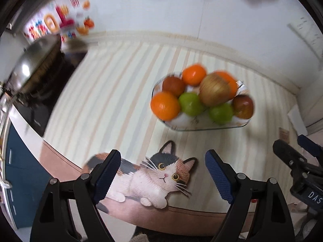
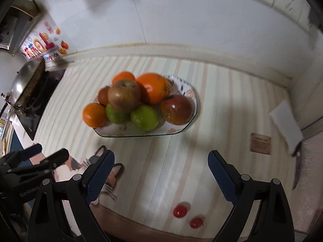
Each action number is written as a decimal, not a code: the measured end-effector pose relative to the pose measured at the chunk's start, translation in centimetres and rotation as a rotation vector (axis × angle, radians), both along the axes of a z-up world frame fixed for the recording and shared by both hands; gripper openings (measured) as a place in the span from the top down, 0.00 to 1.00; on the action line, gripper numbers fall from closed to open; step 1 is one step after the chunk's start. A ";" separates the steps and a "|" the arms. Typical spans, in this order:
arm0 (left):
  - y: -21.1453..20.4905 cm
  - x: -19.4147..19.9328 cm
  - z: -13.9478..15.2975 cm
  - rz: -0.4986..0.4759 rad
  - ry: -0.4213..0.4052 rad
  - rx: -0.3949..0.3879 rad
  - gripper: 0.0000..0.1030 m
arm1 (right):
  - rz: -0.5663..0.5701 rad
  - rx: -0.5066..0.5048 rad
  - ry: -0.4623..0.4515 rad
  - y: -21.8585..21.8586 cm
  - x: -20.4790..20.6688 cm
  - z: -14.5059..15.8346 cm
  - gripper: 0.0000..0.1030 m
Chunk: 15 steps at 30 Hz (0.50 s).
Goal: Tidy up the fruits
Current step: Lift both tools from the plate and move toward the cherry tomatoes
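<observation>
A glass plate on the striped mat holds a pile of fruit: oranges, a yellow-red apple on top, two green apples and a red apple. The same plate shows in the left wrist view, with an orange at its near left. Two small red tomatoes lie on the mat near the front edge. My left gripper is open and empty above the cat picture. My right gripper is open and empty, short of the plate.
A steel wok sits on a black stove at the left. A cat picture is printed on the mat's front edge. A white block and a brown label lie at the right. A tiled wall stands behind.
</observation>
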<state>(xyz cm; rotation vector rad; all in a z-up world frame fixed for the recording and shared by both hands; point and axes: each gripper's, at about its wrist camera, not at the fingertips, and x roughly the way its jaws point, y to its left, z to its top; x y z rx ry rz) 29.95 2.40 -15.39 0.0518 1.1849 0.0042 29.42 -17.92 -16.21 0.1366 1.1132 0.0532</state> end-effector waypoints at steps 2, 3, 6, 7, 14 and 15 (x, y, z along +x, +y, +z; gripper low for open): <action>-0.1 -0.8 2.4 -0.014 -0.036 -0.024 0.17 | -0.011 0.002 -0.034 -0.3 -1.1 2.3 0.07; -0.2 -1.0 3.2 -0.018 -0.049 -0.025 0.17 | -0.017 0.010 -0.053 -0.5 -1.8 3.5 0.07; -0.4 -2.0 5.6 -0.031 -0.088 -0.038 0.17 | -0.023 0.005 -0.094 -0.8 -3.3 6.4 0.07; -0.4 -2.5 6.3 -0.030 -0.096 -0.050 0.17 | -0.023 0.004 -0.106 -0.8 -3.8 7.2 0.07; -0.7 -4.5 8.3 -0.048 -0.124 -0.061 0.17 | -0.025 0.001 -0.166 -0.6 -6.9 11.4 0.07; -0.7 -4.8 8.5 -0.048 -0.131 -0.060 0.17 | -0.026 0.004 -0.169 -0.6 -7.3 11.8 0.07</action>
